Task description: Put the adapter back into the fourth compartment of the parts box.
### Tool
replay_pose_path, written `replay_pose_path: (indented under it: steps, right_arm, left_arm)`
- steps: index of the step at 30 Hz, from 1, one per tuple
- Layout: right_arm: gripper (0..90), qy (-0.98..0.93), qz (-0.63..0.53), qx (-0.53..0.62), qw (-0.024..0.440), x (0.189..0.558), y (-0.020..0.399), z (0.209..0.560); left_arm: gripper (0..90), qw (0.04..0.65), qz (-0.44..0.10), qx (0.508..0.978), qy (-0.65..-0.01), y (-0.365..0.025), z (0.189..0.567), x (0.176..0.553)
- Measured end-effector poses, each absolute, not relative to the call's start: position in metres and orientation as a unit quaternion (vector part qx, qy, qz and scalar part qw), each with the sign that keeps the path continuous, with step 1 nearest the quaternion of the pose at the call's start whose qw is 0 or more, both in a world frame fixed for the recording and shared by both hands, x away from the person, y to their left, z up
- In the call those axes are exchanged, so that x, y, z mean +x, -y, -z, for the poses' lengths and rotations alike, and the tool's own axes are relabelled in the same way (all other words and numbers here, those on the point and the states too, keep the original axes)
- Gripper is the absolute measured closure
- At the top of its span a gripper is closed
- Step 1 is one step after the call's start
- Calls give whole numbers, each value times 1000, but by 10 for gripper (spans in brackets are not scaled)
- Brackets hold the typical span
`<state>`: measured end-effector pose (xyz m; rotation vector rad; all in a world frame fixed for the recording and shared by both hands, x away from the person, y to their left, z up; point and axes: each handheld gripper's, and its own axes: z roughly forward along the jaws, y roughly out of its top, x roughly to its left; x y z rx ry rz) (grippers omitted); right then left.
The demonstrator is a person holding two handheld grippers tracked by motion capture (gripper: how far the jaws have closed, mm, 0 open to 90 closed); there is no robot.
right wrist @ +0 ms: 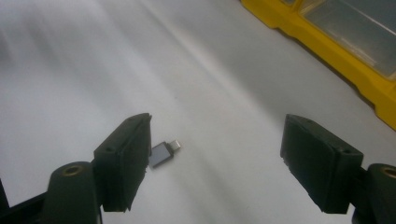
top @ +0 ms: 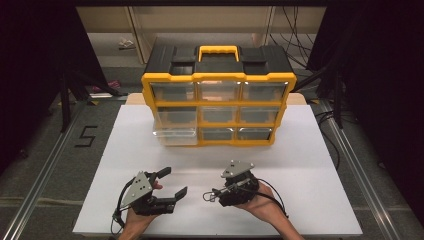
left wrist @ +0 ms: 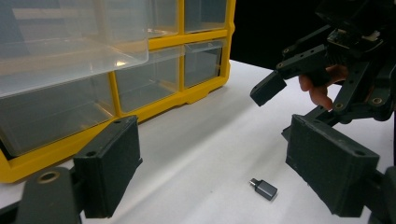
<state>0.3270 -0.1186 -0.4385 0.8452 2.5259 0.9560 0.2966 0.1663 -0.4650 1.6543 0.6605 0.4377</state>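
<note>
High view — both grippers, left gripper [top: 172, 183] and right gripper [top: 209, 196], hover jaws apart before the drawer cabinet [top: 218, 95]. Left gripper view — small adapter [left wrist: 264, 188] lies free on the table [left wrist: 196, 154]. Right gripper view — adapter [right wrist: 162, 153] beside one jaw; the pickup approach seems in hand, and next calls for centring and closing.

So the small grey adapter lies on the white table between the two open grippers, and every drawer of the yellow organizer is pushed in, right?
Not quite: the organizer's lower-left drawer is pulled out, as the high view shows. The adapter does lie on the white table between both open grippers.
</note>
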Motion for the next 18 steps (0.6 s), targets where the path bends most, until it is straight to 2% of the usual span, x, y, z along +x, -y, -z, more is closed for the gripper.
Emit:
replay_pose_path:
  steps: [18]
  right_arm:
    - [273,-904,-290,286,132,334,96,459]
  left_arm:
    - [173,612,-193,711,-286,-167,464,296]
